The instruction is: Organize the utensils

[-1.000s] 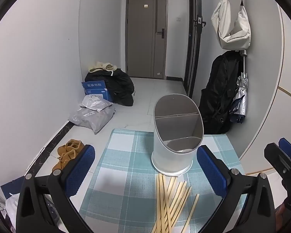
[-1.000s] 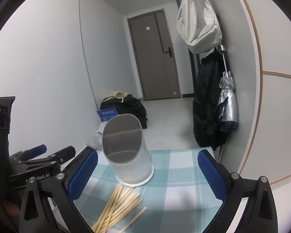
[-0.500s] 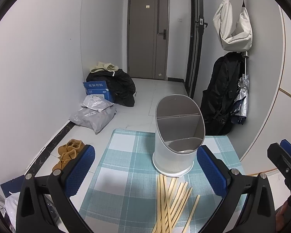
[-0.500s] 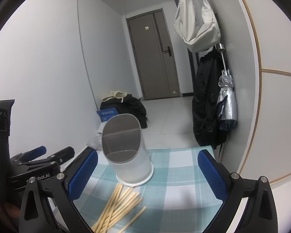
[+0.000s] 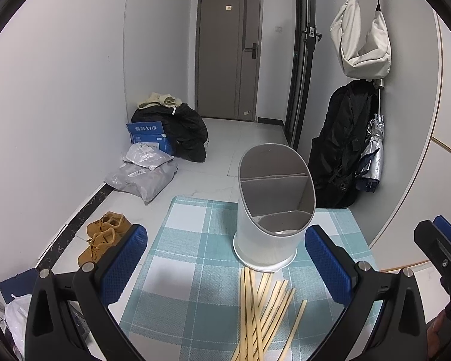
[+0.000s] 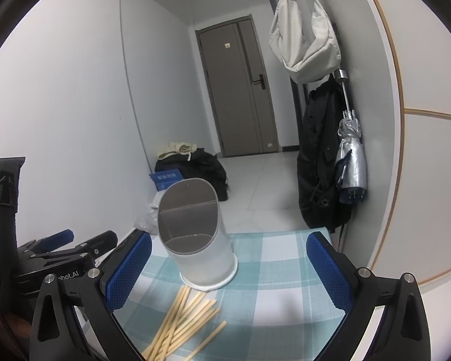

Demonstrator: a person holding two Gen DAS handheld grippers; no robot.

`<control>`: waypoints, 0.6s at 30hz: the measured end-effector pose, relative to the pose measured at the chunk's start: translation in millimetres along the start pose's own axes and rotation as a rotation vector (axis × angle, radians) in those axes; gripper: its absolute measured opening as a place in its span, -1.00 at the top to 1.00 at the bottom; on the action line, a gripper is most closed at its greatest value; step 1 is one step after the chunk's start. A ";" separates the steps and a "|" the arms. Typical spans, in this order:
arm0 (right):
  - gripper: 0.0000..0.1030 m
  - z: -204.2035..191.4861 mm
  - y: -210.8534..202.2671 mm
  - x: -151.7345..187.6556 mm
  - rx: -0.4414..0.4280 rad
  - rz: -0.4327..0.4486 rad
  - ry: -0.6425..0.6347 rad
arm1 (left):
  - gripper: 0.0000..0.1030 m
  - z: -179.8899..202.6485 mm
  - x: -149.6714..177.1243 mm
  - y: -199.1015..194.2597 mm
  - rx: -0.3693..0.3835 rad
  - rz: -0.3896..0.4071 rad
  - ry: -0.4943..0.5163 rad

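Left wrist view: left gripper (image 5: 225, 263) spread, empty. Chopsticks (image 5: 263, 313) lay loose on the checked cloth (image 5: 177, 240), just below and slightly right of the pads, long axes running toward the white divided holder (image 5: 270, 210) beyond.

Right wrist view: right gripper (image 6: 228, 266) spread, empty. Chopsticks (image 6: 183, 319) lay low and left, angled toward the holder (image 6: 198, 234). Neither gripper judged clearly nearer.

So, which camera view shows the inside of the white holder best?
The left wrist view: it looks down into the holder, showing the divider and both compartments. The right wrist view shows the holder from a lower angle, so less of the inside is visible.
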State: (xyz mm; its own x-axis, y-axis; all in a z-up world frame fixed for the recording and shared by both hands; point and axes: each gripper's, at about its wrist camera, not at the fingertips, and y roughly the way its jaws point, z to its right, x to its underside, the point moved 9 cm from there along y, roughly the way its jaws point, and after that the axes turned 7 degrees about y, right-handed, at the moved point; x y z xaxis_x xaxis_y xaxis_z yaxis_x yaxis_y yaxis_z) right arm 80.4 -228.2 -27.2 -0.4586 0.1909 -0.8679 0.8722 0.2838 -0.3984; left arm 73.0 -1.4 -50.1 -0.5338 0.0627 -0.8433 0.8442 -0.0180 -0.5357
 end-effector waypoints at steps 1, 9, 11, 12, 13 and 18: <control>-1.00 0.4 -0.3 -0.4 -0.001 0.001 0.000 | -0.98 0.3 0.1 0.1 0.001 0.001 0.001; -1.00 0.7 -1.0 -1.8 0.001 0.003 0.002 | -0.98 2.0 0.5 -0.1 0.002 0.003 0.003; -1.00 0.6 -1.1 -1.8 0.000 0.004 0.002 | -0.98 1.9 0.2 0.1 0.001 0.003 0.004; -1.00 0.7 -1.1 -2.0 0.000 0.004 0.002 | -0.98 1.7 0.4 0.2 0.002 0.002 0.004; -1.00 0.6 -0.9 -1.9 -0.001 0.003 0.002 | -0.98 1.9 0.5 0.2 0.002 0.001 0.003; -1.00 0.9 -1.0 -2.0 -0.002 0.001 0.004 | -0.98 1.8 1.7 0.4 0.001 -0.001 0.001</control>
State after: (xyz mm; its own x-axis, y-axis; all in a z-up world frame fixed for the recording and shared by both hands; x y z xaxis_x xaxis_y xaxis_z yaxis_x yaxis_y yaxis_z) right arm 80.7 -229.7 -25.4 -0.4581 0.1954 -0.8671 0.8724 0.2858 -0.3965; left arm 72.3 -3.1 -51.9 -0.5343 0.0635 -0.8429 0.8438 -0.0189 -0.5363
